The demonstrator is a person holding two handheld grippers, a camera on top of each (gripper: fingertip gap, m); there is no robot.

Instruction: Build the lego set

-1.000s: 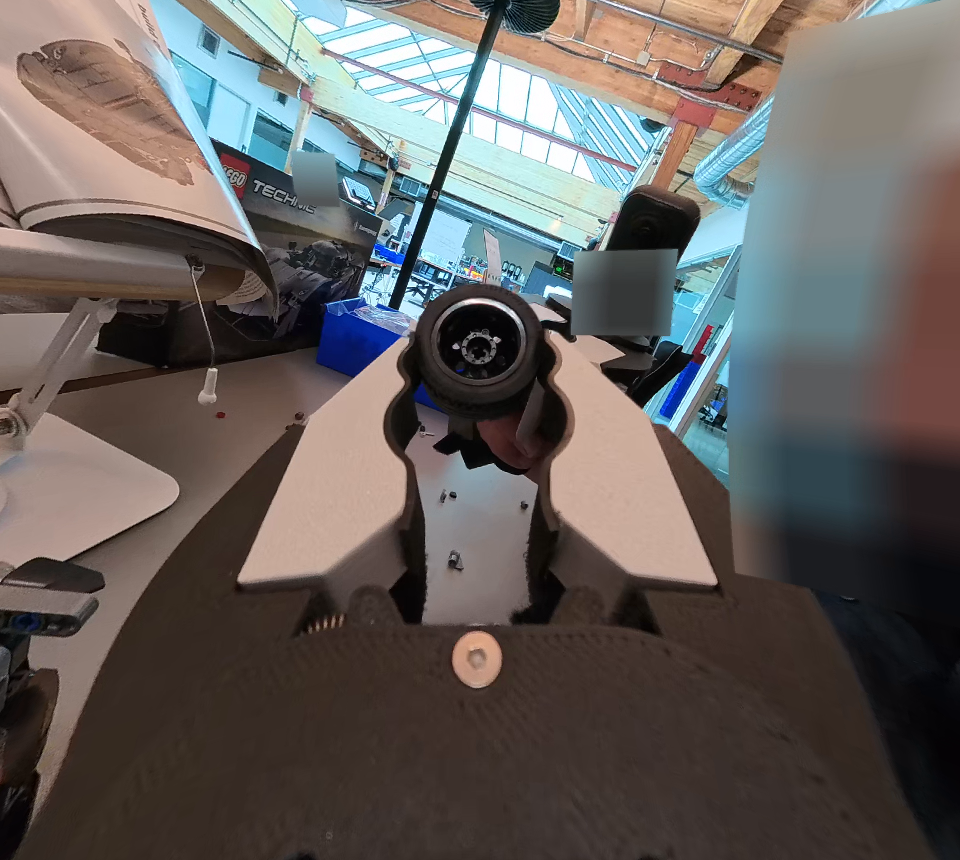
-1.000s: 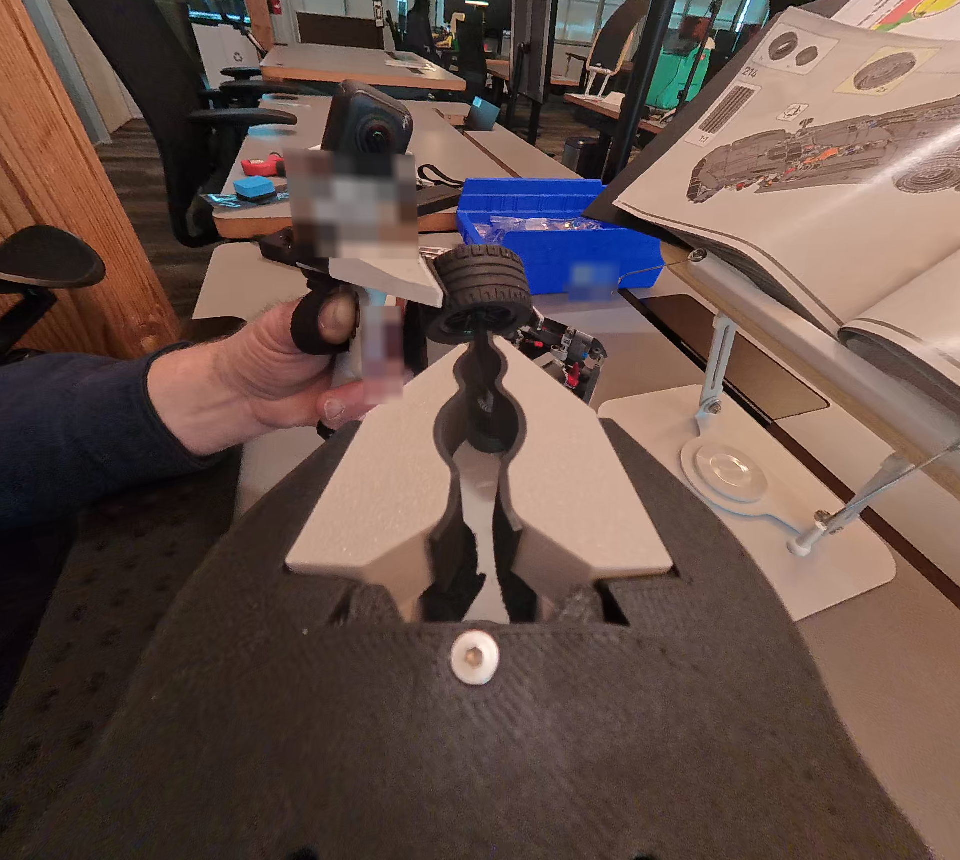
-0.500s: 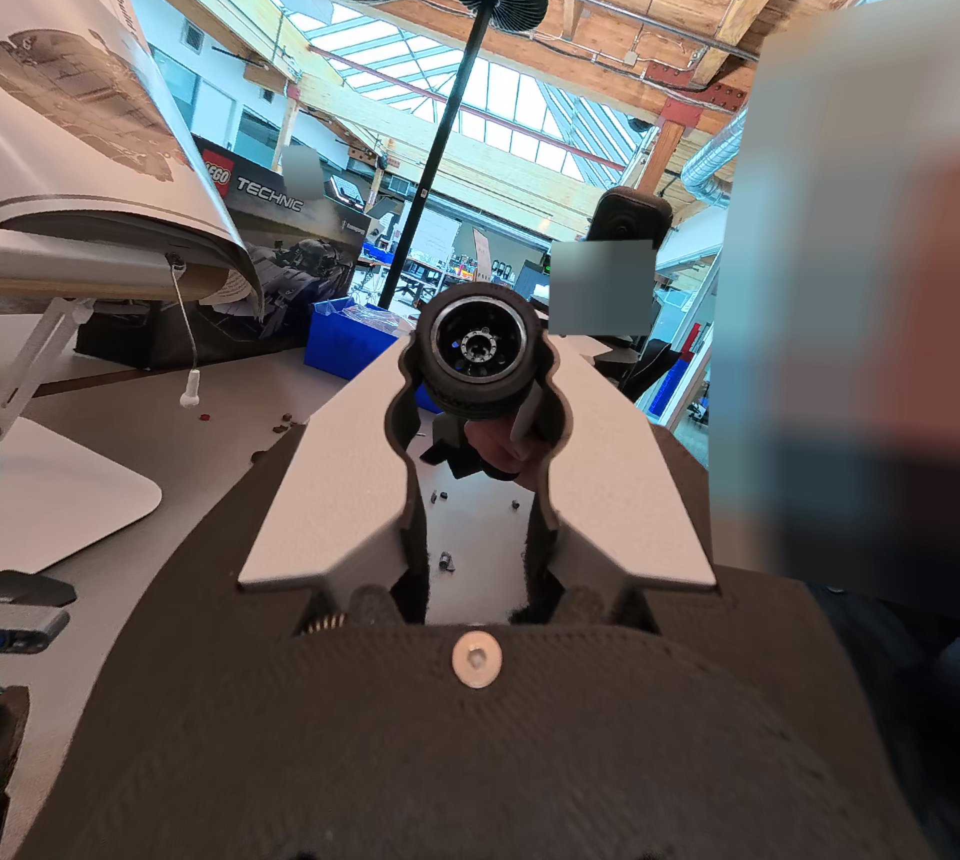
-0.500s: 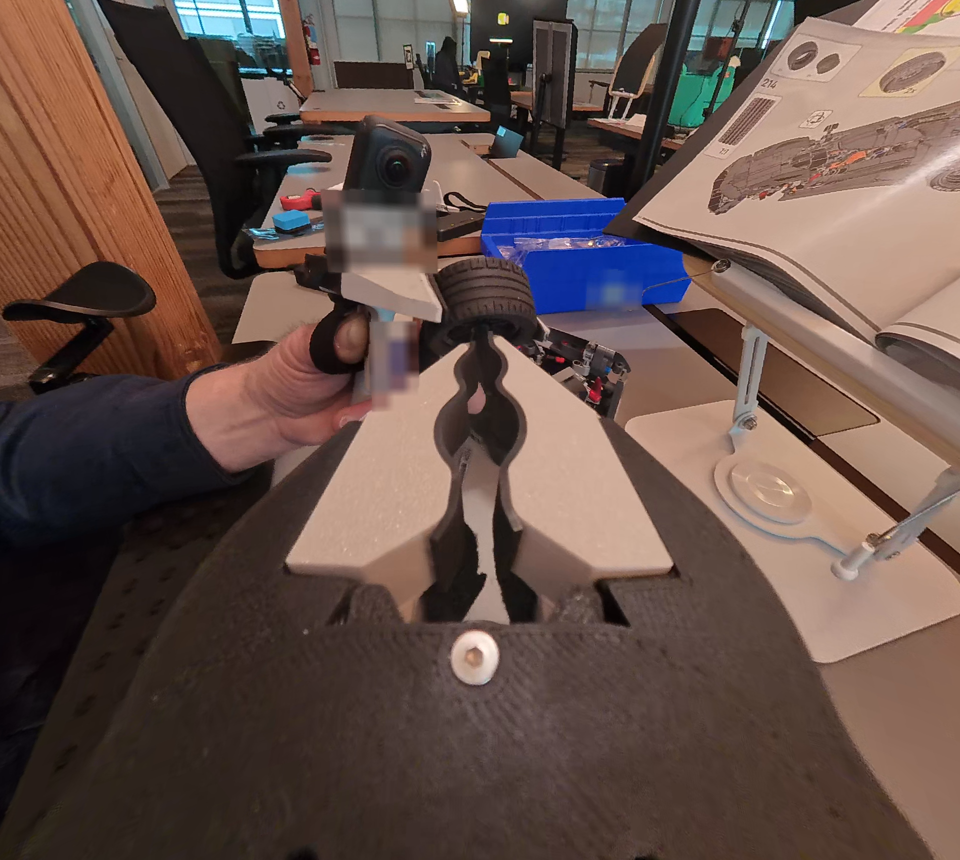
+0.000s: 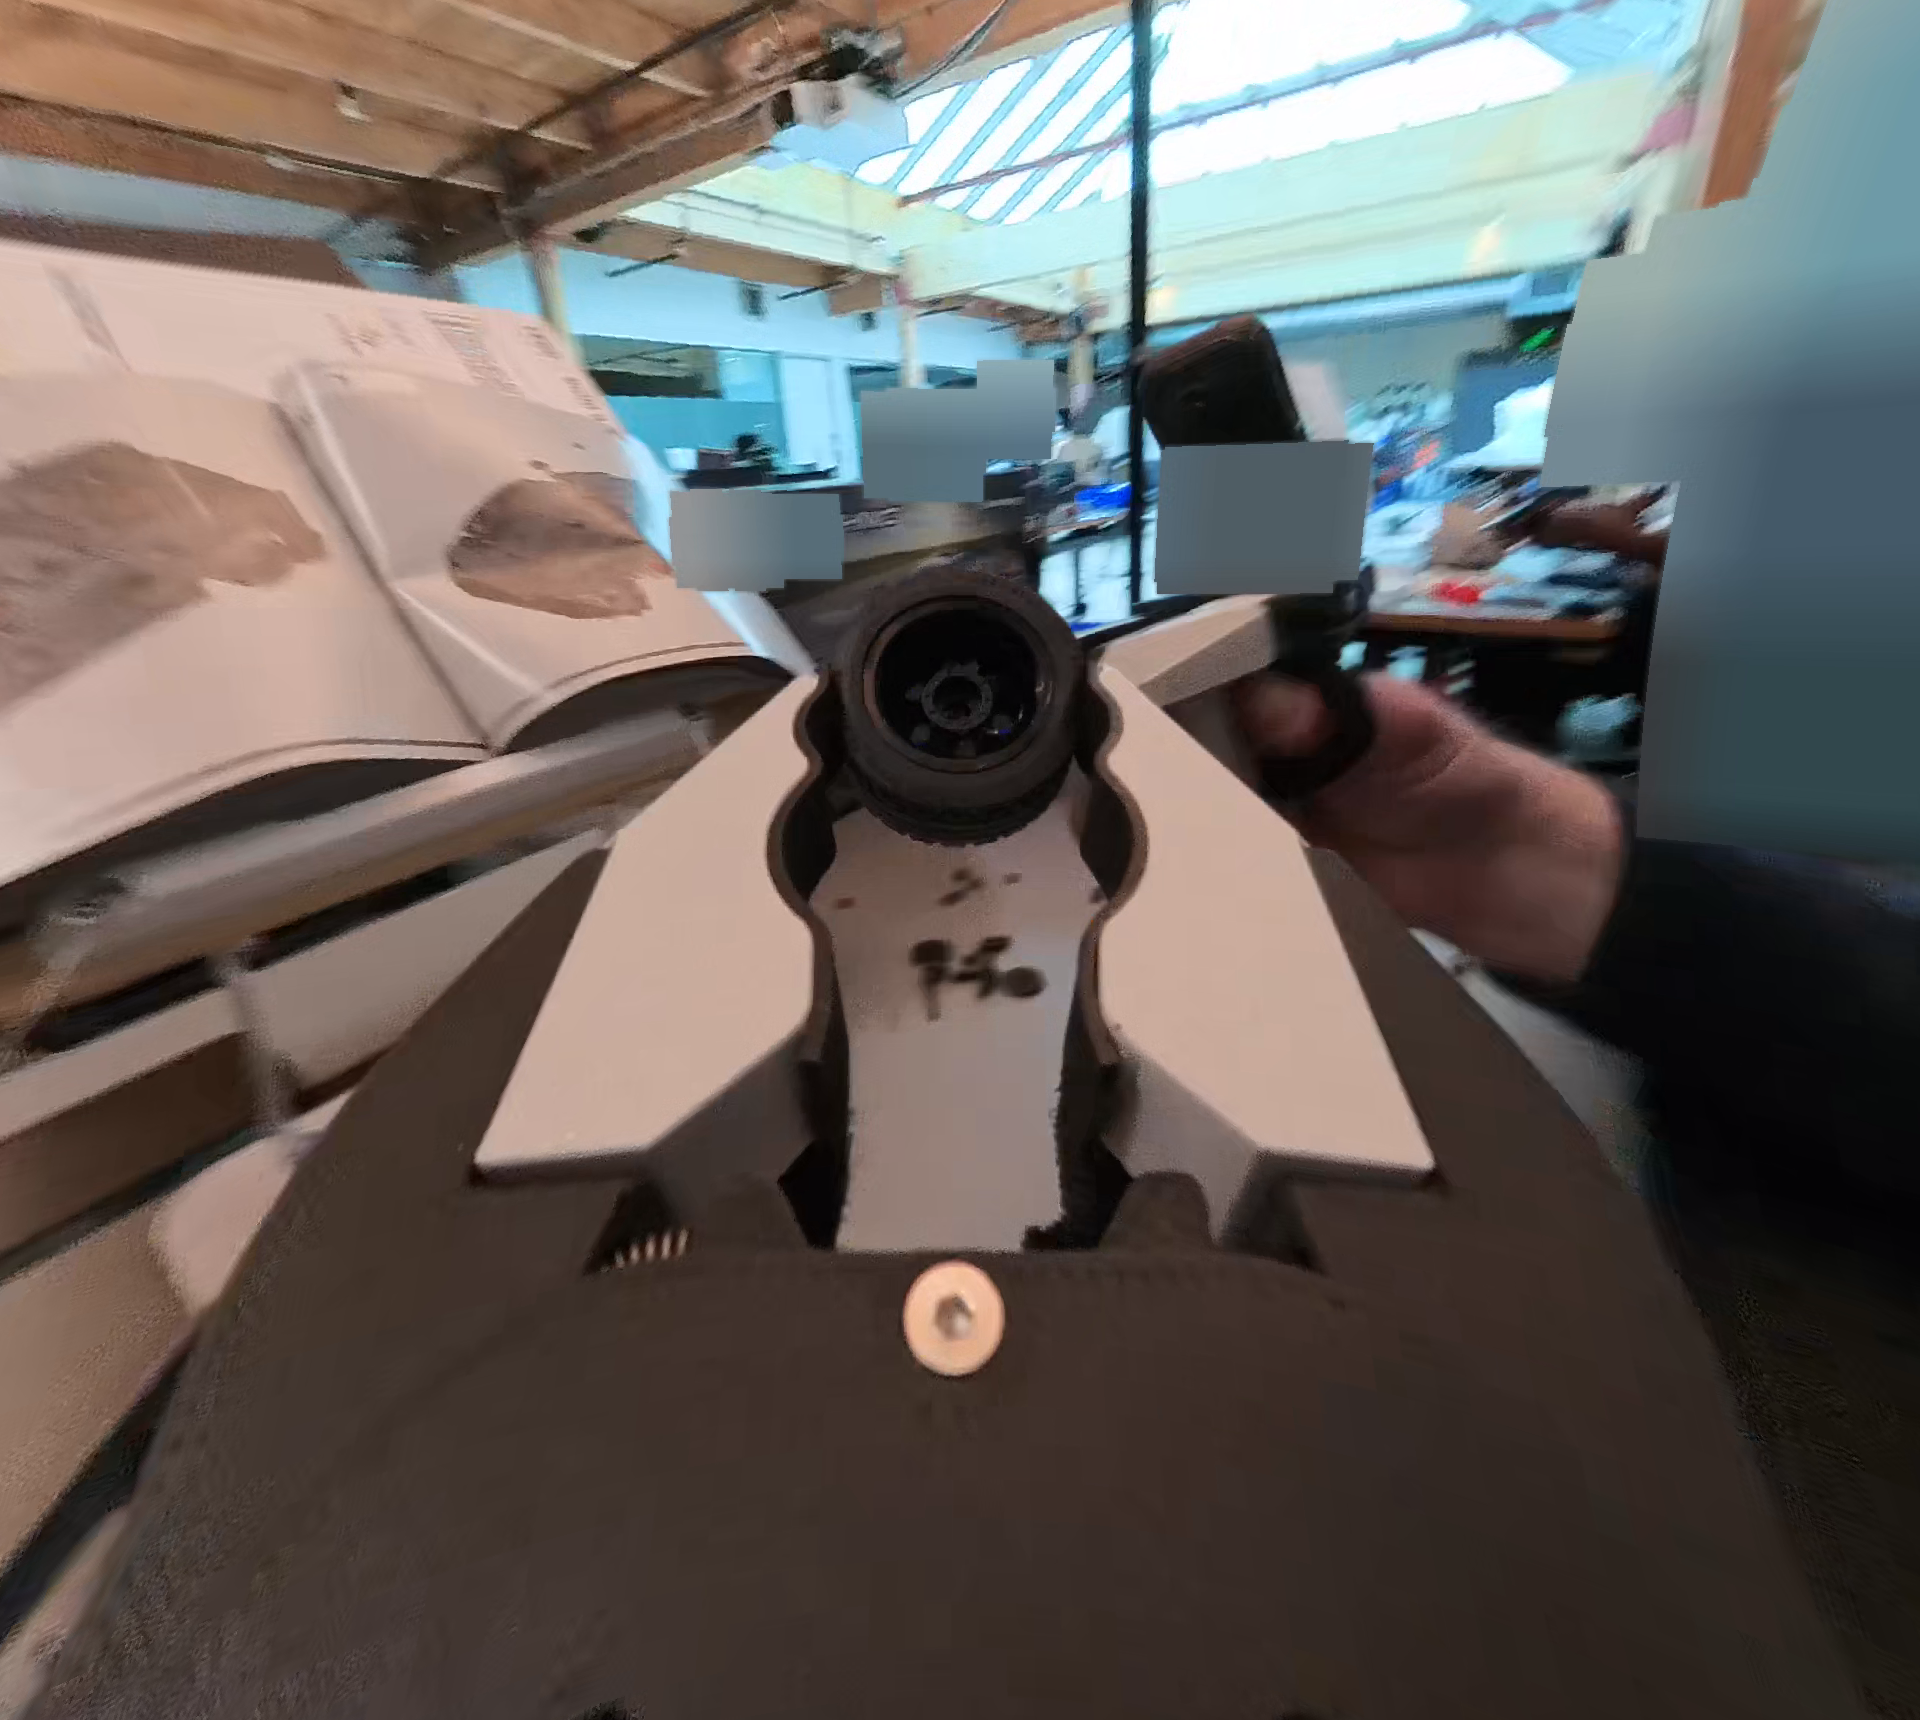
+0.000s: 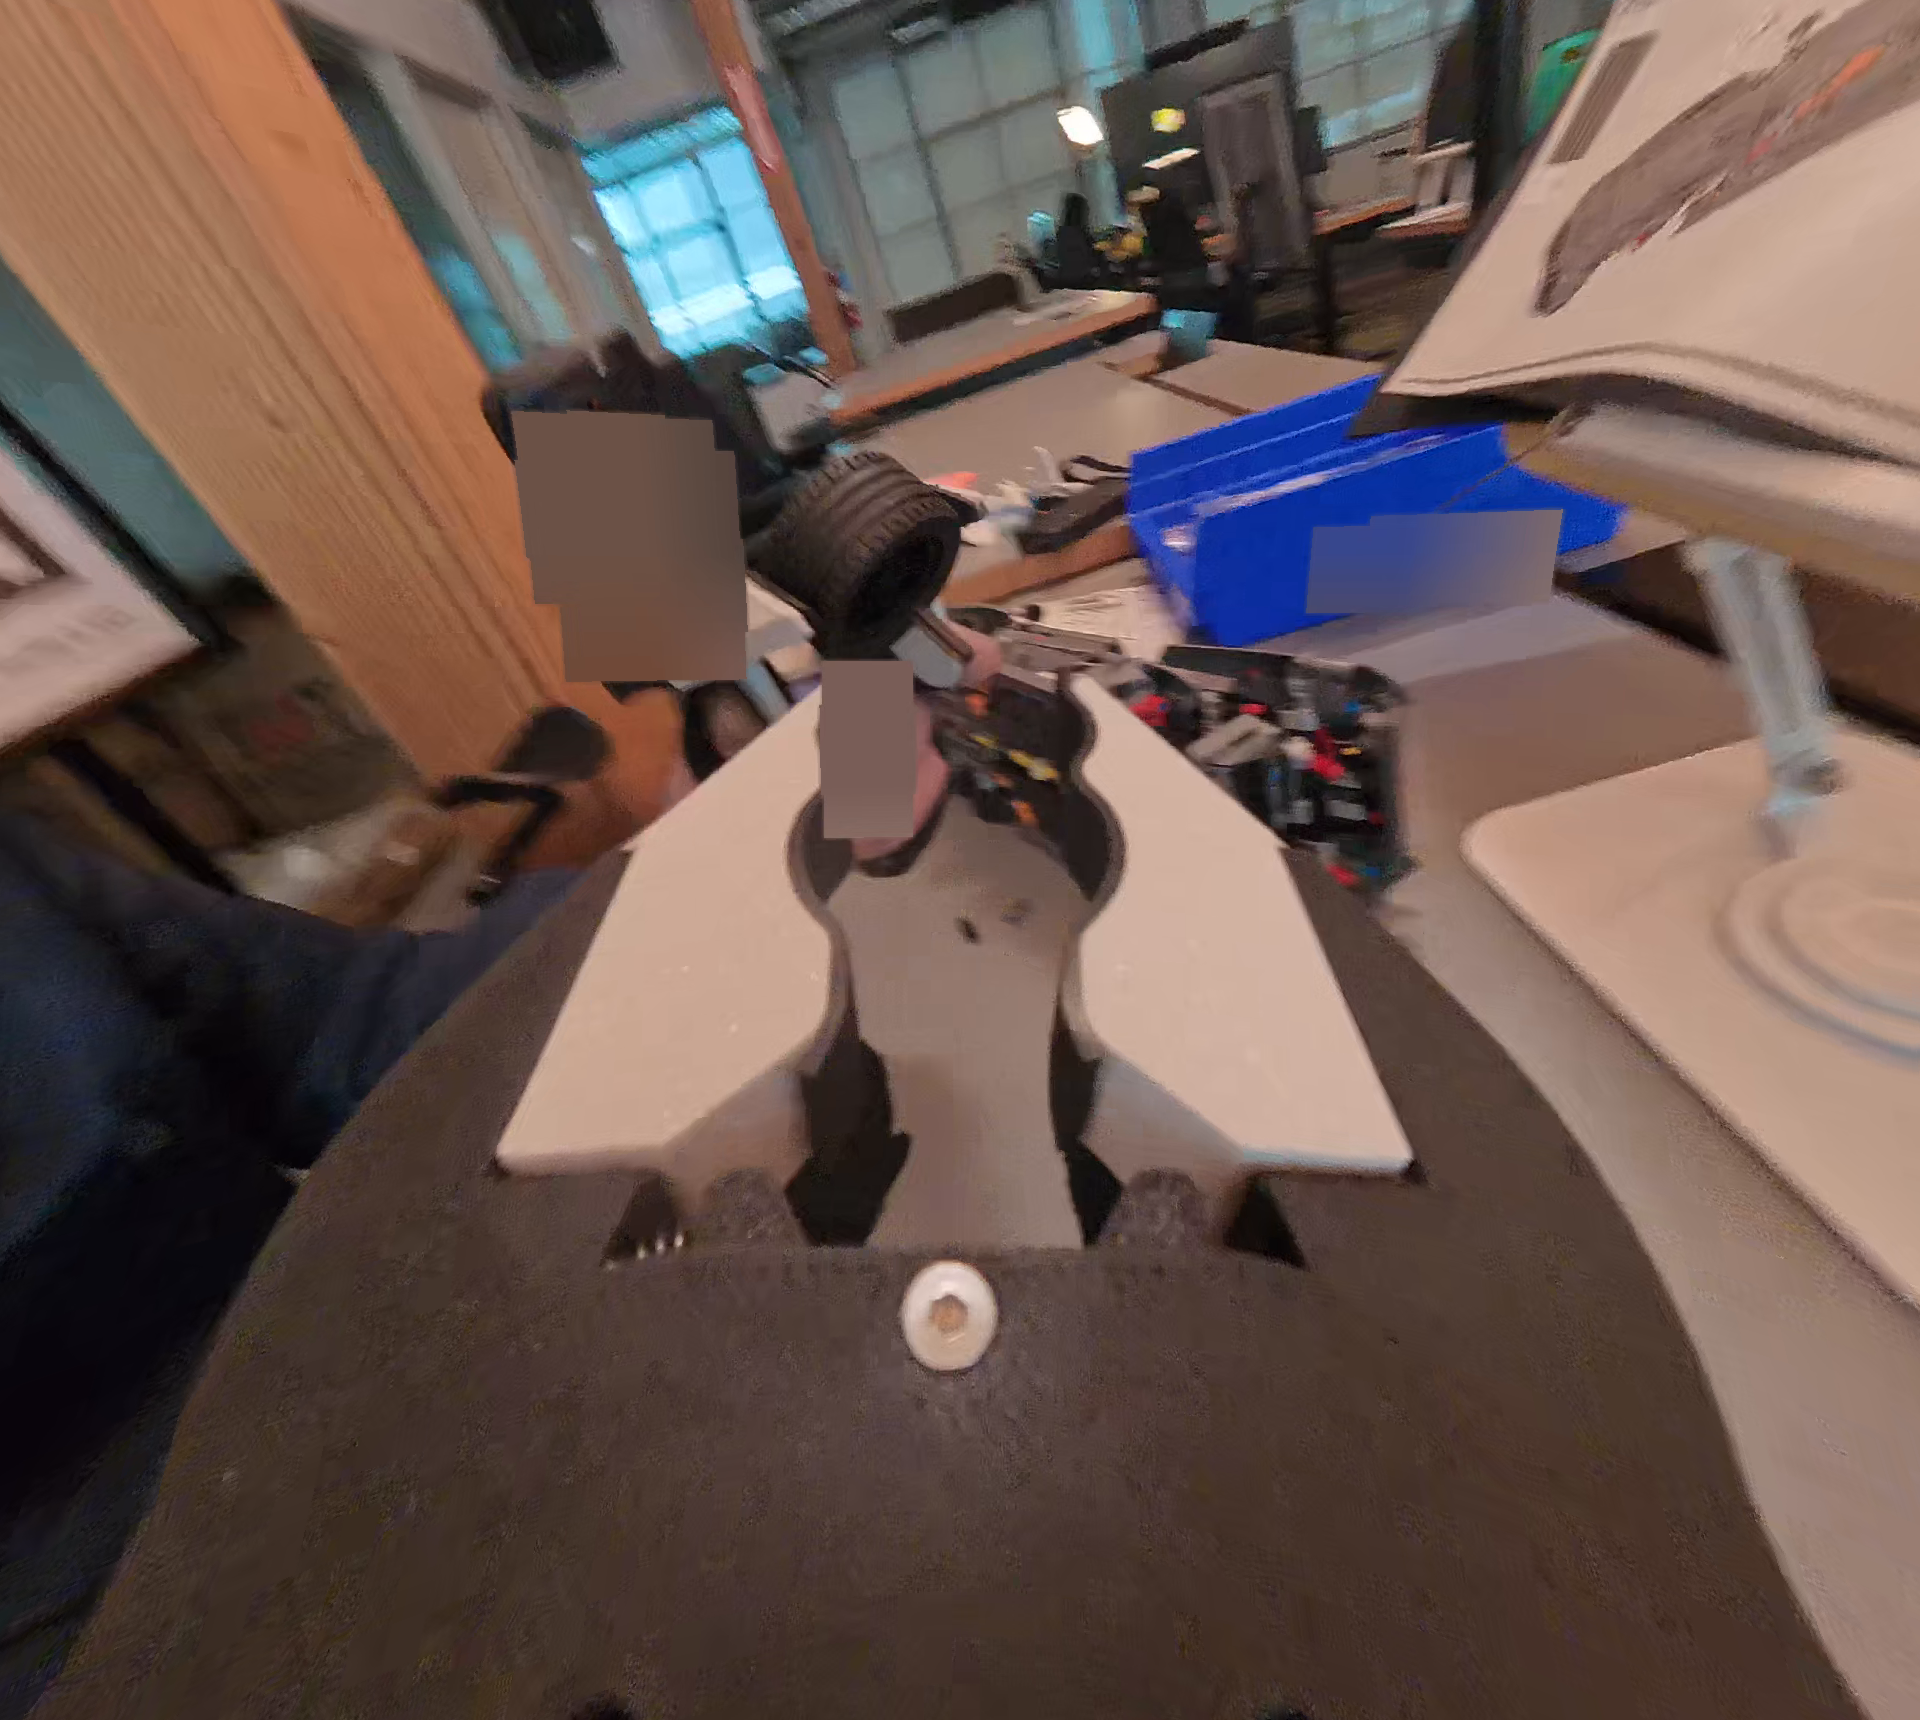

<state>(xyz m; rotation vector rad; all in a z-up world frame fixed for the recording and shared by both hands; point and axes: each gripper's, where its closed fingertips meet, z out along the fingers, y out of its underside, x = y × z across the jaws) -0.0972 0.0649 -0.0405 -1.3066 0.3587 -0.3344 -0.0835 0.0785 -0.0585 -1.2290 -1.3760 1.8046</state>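
My left gripper point(image 5: 956, 702) is shut on a black Lego wheel point(image 5: 954, 714), its hollow hub facing the camera, held above the table. In the right wrist view the same wheel point(image 6: 862, 543) hangs in the air at mid-left with a short grey pin point(image 6: 935, 654) sticking out of it. My right gripper point(image 6: 945, 714) is open and empty, just below and in front of the wheel. It also shows in the left wrist view point(image 5: 1216, 647), held by a hand point(image 5: 1434, 818). A partly built dark Lego car point(image 6: 1268, 735) lies on the table beyond it.
The open instruction book point(image 5: 364, 579) on a white stand point(image 6: 1714, 943) fills the left of the left wrist view and the right of the right wrist view point(image 6: 1714, 164). A blue bin point(image 6: 1247, 517) stands behind the car. Small loose parts point(image 5: 977, 964) lie on the table. Less than 4 cm separates the two grippers' tips.
My right gripper has opened, let go of the piece under the wheel and drawn back. My left gripper has swung round toward the book with the wheel in it. Both views are motion-blurred.
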